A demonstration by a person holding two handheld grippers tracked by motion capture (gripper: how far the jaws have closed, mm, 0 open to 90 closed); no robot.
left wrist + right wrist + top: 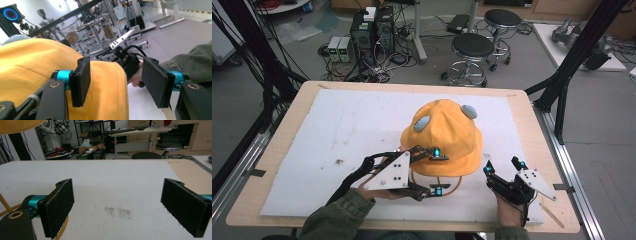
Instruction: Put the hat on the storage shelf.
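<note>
On the white mat [337, 130], right of centre, sits the orange hat [444, 137], crown up, chin cord [452, 186] curling out toward the person. Left hand [377, 192] comes in low from the near edge, forearm angled right, and the left gripper [435, 171] lies on its side at the brim, jaws spread wide, one pad over the brim and one just off it, nothing pinched. Right gripper [502, 167] rests beside the hat, pointing away from the person, jaws gaping over bare mat, wrist level.
</note>
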